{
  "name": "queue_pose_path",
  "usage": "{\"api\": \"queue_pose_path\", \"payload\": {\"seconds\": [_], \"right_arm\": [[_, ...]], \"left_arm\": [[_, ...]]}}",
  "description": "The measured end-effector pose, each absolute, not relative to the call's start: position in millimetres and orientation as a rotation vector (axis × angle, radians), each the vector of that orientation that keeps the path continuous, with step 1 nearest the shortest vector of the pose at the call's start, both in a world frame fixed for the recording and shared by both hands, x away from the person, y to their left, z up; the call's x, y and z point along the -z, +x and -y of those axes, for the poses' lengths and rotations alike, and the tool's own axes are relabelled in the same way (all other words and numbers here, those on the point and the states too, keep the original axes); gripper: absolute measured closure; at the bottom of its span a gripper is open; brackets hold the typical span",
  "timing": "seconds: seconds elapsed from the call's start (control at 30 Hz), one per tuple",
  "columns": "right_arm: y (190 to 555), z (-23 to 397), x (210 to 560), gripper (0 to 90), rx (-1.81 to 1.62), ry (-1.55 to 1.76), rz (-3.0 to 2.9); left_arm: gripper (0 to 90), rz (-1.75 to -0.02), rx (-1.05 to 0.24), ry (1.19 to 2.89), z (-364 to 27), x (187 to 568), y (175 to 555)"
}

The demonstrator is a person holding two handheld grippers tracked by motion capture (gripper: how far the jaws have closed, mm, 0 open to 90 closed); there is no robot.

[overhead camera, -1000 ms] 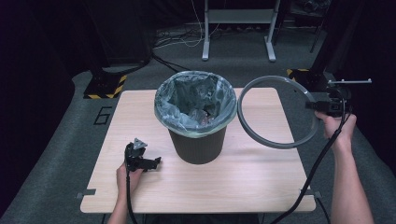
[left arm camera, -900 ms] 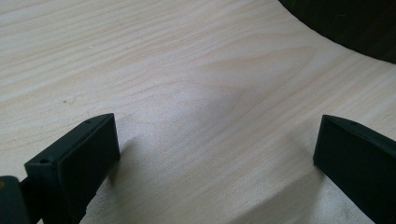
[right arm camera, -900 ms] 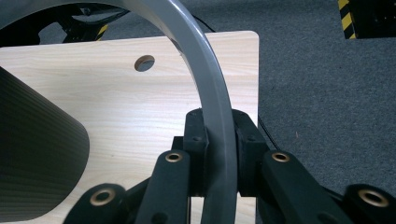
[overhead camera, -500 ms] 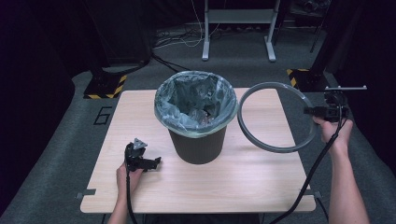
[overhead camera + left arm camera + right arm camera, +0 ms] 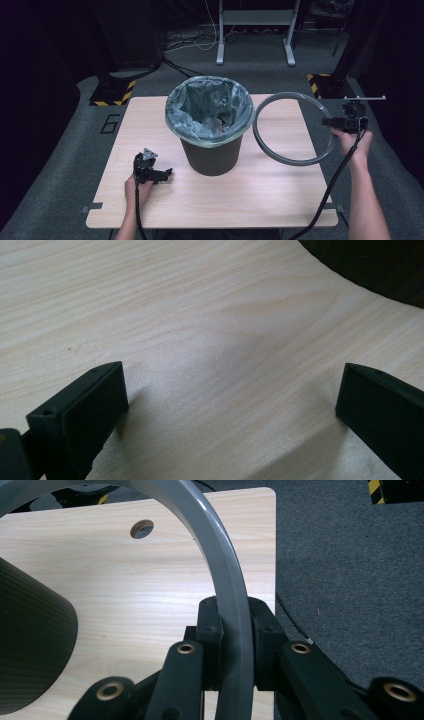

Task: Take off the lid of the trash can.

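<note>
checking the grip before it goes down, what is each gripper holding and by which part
The right gripper clamps the grey plastic ring across its rim, at the edge nearest the hand. The left gripper is open, holding nothing.

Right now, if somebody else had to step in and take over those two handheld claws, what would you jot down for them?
Right gripper: shut on the grey ring, holding it at its rim, out by the table's right edge, beside the bin.
Left gripper: open, nothing between its jaws, low over the table left of the bin and in front of it.
Bin: dark, upright mid-table, with a plastic liner bag folded over its top.
Done: the ring is off the bin and in hand.
Left: probably set the ring on the table, or fit it over the bag's folded edge; I can't tell which.
</note>
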State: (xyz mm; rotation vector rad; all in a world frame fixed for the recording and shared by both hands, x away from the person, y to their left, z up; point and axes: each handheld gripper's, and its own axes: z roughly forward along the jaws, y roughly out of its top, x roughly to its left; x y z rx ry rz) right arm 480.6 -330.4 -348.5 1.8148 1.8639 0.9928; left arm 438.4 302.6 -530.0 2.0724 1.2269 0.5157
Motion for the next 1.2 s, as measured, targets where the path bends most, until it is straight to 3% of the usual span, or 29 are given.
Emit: {"api": "queue_pose_path", "payload": {"seconds": [1.2], "right_arm": [[497,314,395,78.6,-0.963,1.859,-1.856]], "left_arm": [[0.1,-1.228,-0.516,2.074,-303,530,438]]}}
